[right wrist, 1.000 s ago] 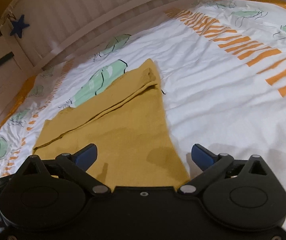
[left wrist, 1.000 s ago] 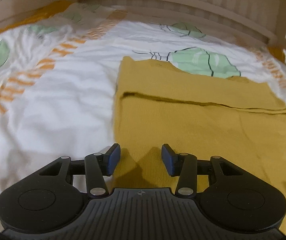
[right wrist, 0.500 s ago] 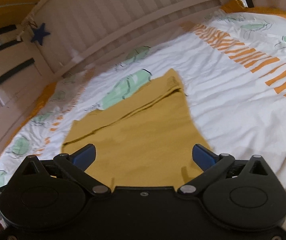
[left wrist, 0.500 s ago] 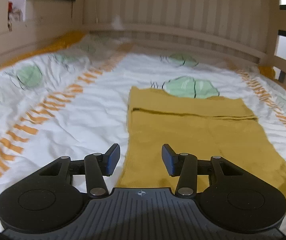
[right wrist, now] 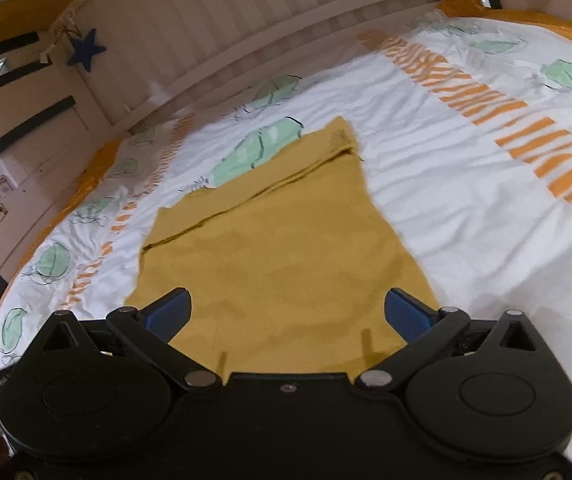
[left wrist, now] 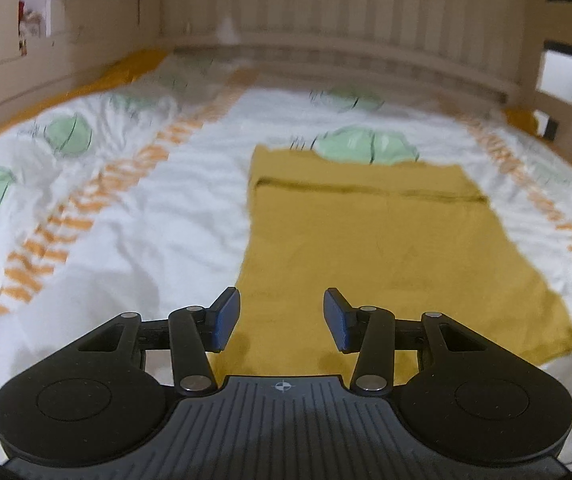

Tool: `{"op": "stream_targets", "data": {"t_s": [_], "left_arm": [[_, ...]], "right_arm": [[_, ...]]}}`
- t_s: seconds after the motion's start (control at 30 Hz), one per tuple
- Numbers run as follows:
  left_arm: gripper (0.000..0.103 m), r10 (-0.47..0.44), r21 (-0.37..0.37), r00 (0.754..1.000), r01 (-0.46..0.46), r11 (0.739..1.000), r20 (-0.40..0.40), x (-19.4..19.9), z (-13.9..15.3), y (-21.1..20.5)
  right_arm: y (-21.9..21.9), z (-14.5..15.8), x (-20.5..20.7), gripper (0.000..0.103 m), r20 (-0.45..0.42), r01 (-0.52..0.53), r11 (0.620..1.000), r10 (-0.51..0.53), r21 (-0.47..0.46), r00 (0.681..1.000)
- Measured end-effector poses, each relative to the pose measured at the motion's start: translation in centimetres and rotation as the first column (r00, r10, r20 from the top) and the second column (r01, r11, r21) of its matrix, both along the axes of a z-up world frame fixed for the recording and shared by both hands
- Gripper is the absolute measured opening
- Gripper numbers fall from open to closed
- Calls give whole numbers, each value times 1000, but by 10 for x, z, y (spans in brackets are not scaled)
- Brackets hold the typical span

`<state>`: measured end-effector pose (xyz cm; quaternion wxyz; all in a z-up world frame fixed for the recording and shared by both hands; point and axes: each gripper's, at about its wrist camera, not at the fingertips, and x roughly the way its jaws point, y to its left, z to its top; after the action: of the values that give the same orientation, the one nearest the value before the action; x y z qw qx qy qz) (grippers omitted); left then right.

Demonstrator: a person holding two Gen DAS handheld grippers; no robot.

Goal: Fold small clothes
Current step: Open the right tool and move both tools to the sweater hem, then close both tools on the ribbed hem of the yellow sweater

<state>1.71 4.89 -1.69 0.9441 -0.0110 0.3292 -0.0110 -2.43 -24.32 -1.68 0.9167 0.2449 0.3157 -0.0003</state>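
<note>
Here both tools empty: left tool (left wrist: 282,318) half-parted, right tool (right wrist: 287,314) wide, above mustard garment (right wrist: 282,248).

Yellow cloth (right wrist: 278,256) flat on leaf-print bed sheet (right wrist: 465,184), middle of frame. Right gripper (right wrist: 287,308) at bottom, jaws wide apart, holding nothing. Blue star (right wrist: 86,50) upper left.

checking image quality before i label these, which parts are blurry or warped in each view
Left wrist view: the bedspread and slatted headboard are smeared by motion blur, the left tool stays sharp, and fisheye bows the bed's edges. Right wrist view: sharper, mild blur on the mustard garment, the headboard rail curves strongly, and the right tool casts soft shadows.
</note>
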Motion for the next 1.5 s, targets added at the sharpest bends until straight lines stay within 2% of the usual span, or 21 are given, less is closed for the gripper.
{"op": "stream_targets", "data": {"t_s": [0.13,0.27,0.47,0.7,0.97,1.07,1.23,1.5], "left_arm": [[45,27,13,998,-26,1000,-56,1,-15,8],[45,47,37,995,-44,998,-93,4,-27,13],[45,75,51,976,-66,997,-205,17,-53,21],[45,63,124,976,-38,992,-207,20,-63,10],[50,37,114,976,-13,993,-213,27,-68,8],[50,33,110,977,-10,994,-209,27,-69,8],[50,31,102,977,-10,995,-210,29,-69,9],[51,27,78,975,-10,997,-220,32,-69,12]], "right_arm": [[-6,-9,4,103,-56,25,1000,-25,12,998],[-5,-14,9,103,-99,20,1000,-21,-17,995],[1,-20,12,103,-139,-6,998,-2,-56,990],[3,-21,16,103,-164,-20,997,7,-77,986],[0,-18,21,103,-163,-19,997,7,-69,987],[-3,-14,25,103,-156,-17,995,2,-100,988],[-15,-20,42,103,-216,-37,994,13,-108,976],[-33,-40,60,103,-315,-55,998,48,-14,948]]}}
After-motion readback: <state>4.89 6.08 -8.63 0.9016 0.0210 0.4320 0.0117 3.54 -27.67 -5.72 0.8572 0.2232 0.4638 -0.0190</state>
